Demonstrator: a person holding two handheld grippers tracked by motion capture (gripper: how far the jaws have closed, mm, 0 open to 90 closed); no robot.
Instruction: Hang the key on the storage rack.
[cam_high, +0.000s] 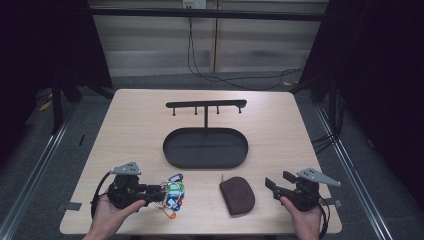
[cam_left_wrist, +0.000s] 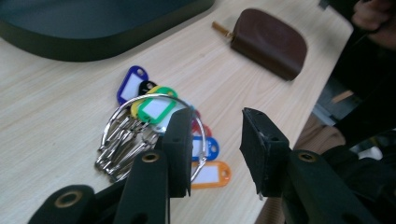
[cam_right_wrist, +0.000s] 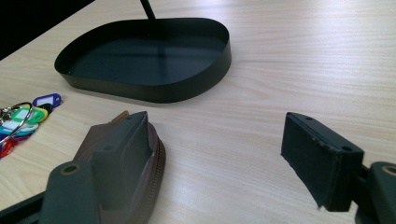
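Keys on their ring, with coloured tags, lay on the tabletop at the tips of the left hand-held gripper, whose jaws stood apart with one jaw over the ring; closing squarely on the ring rather than a loose tag would likely hold best. The right hand-held gripper was also apart, the brown pouch beside its left jaw. Ahead lay the black tray with bare tabletop before it, the near edge close behind both.

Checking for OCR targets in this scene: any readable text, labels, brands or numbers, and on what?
None readable.
Key tags: the white label windows look blank; no writing can be made out.
Brown pouch: no visible brand or mark.
Black tray and hook rack: plain, no markings.
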